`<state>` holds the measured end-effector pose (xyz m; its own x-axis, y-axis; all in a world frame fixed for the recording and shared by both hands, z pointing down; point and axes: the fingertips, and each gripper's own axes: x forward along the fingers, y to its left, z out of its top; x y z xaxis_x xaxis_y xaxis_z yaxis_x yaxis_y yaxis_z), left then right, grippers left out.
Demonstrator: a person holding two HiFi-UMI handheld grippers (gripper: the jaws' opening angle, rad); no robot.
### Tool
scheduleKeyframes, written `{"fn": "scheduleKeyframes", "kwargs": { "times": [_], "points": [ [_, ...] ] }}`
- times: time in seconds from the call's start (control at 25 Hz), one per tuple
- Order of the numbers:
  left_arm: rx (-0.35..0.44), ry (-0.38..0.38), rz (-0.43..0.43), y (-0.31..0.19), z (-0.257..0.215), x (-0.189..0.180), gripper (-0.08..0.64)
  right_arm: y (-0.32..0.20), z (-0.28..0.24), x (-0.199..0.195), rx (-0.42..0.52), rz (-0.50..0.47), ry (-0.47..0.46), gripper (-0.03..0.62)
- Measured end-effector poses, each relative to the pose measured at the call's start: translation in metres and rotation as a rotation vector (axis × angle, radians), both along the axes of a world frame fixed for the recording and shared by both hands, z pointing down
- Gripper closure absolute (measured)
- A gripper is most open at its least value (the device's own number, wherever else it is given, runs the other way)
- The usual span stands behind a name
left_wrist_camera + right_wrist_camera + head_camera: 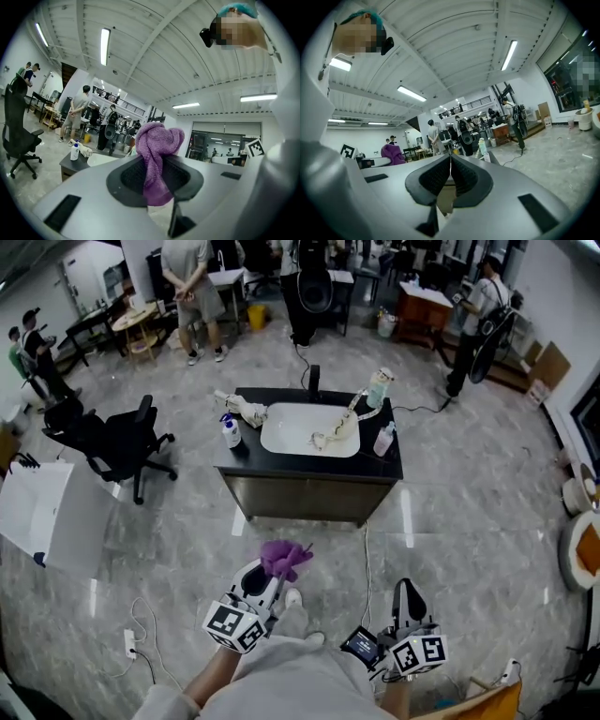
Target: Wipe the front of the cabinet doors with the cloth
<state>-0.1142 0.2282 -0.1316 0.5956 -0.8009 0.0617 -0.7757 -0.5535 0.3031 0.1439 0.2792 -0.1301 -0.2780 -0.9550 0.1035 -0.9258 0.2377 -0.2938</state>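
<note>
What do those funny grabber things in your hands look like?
The left gripper and right gripper have smooth light-grey bodies with black ribbed pads inside the jaws. Each carries a cube covered in black-and-white square markers. The sleeves are pale grey.

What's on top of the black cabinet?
On the cabinet: a white basin, a black faucet, a blue-capped bottle, a pale rag and a pinkish bottle. Whatever lies under the rag is covered.

Bare floor (187, 540) runs open right up to the cabinet (305, 501) front. A cable (366, 559) trails down across it on the right; an office chair (112, 442) stands well off left.
</note>
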Motion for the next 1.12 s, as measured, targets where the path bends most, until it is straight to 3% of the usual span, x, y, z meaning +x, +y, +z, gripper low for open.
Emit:
{"fn": "scheduleKeyframes", "kwargs": {
  "times": [0.16, 0.36, 0.48, 0.8, 1.12],
  "points": [
    [0.023, 0.024, 0.031, -0.052, 0.0, 0.014, 0.479, -0.043, -0.025, 0.004, 0.043, -0.011, 0.011, 0.565],
    [0.094, 0.052, 0.095, -0.113, -0.019, 0.034, 0.479, -0.097, -0.044, 0.01, 0.085, -0.011, 0.089, 0.565],
    [0.092, 0.055, 0.114, -0.135, -0.018, 0.036, 0.479, -0.118, -0.041, 0.016, 0.085, 0.0, 0.113, 0.564],
    [0.002, 0.057, 0.04, -0.167, 0.006, 0.049, 0.477, -0.159, -0.024, 0.057, 0.043, -0.028, 0.076, 0.565],
    [-0.05, 0.015, -0.066, -0.176, 0.031, 0.117, 0.479, -0.201, 0.014, 0.116, -0.005, -0.185, 0.081, 0.565]
  ]
}}
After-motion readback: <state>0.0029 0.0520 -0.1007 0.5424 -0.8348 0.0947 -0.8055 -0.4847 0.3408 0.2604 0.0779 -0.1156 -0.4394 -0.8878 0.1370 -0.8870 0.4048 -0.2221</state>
